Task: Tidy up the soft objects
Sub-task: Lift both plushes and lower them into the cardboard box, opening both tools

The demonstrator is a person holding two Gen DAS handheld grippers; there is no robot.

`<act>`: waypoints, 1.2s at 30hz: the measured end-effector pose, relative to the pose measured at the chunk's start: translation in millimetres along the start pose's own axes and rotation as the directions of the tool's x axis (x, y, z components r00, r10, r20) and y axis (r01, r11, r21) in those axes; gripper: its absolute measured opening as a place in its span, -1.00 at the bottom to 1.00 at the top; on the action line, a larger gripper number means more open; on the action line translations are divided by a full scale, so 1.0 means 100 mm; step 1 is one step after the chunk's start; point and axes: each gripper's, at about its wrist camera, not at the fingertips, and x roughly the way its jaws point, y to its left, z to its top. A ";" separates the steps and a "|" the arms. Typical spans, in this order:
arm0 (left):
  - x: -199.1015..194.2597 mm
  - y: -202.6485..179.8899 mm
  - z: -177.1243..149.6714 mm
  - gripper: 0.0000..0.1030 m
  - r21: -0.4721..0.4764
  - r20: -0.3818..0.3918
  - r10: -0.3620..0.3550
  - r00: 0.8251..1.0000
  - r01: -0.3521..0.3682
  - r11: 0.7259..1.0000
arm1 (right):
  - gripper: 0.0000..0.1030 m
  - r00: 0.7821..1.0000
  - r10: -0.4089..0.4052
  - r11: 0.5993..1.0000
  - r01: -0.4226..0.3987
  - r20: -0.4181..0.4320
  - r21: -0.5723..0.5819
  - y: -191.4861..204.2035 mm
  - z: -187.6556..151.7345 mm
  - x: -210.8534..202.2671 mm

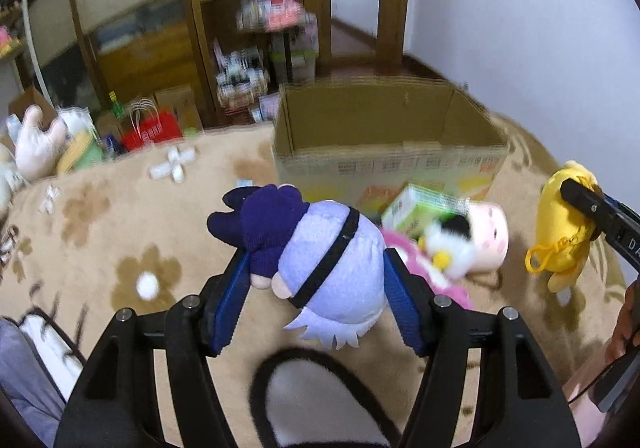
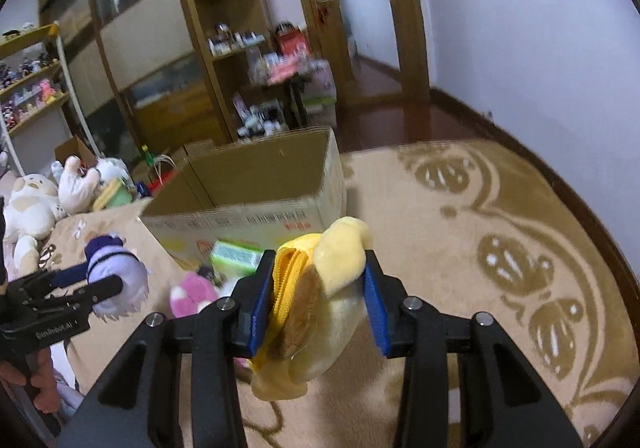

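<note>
At the bottom centre of the left wrist view, we are holding the purple plush doll (image 1: pixel 320 260) in the left gripper (image 1: pixel 316 284), and its blue pads are clamped on both sides of the doll's lilac body. In the lower centre of the right wrist view, the right gripper (image 2: pixel 316 300) is squeezing the yellow plush pouch (image 2: pixel 316 288) between its pads, with the zipper showing on the left side. Both toys are hanging clear of the beige blanket (image 1: pixel 100 248), so we are judging that the picking step is done for these two. A little farther, in the middle of the left view, a pink plush toy (image 1: pixel 472 244) and a green carton (image 1: pixel 416 208) are still lying on the blanket, just in front of the cardboard box (image 1: pixel 384 152). The box is standing open in the centre of the frame, and its inside is looking empty as far as we are seeing it. At the far left, more plush animals (image 2: pixel 36 204) are waiting in a pile. So, in our judgement, most of the sorting is still remaining.
</note>
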 end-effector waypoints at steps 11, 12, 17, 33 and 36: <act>-0.53 -0.13 0.56 0.25 0.060 0.236 0.008 0.972 -0.023 0.998 | -0.15 0.991 0.052 0.995 -0.041 0.125 -0.092 0.28 0.38 -0.09; -0.55 -0.15 0.64 0.25 0.063 0.251 0.008 0.968 -0.024 0.998 | -0.15 0.990 0.056 0.994 -0.044 0.132 -0.096 0.30 0.41 -0.08; -0.49 -0.18 0.90 0.25 0.065 0.291 0.000 0.957 -0.020 0.998 | -0.15 0.982 0.083 0.992 -0.065 0.168 -0.112 0.34 0.61 0.04; 0.35 -0.07 1.15 0.28 0.086 0.244 0.007 0.970 -0.029 0.996 | -0.13 0.967 0.131 0.986 -0.104 0.216 -0.132 0.36 1.17 0.59; 0.49 0.00 1.11 0.28 0.066 0.225 0.003 0.974 -0.019 0.998 | -0.13 0.970 0.141 0.984 -0.115 0.200 -0.136 0.39 1.13 0.71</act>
